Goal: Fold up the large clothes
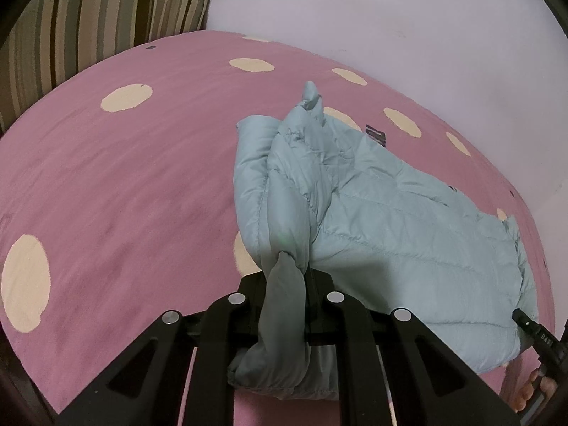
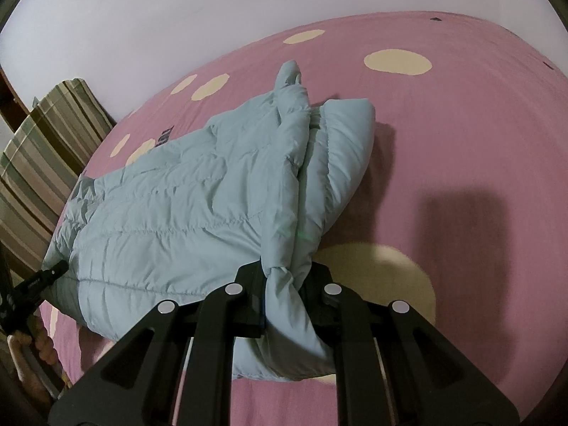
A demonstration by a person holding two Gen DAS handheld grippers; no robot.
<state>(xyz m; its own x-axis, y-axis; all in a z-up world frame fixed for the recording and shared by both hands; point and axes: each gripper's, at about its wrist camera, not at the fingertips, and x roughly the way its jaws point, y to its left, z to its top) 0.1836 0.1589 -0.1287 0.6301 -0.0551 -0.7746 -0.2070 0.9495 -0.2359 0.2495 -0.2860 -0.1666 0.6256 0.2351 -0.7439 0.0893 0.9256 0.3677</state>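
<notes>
Low in both frames, our left tongs (image 1: 285,277) and right tongs (image 2: 285,277) each pinch a bunched edge of the pale blue puffer jacket (image 1: 390,213), which lies mid-frame on the pink spotted bed (image 1: 124,177)

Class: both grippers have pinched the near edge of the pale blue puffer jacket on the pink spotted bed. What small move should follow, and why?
Probably lift both corners together and carry them toward the far end. The left gripper and right gripper each clamp bunched fabric of the jacket, whose body lies stretched away over the bedspread, unfolded lengthwise.
</notes>
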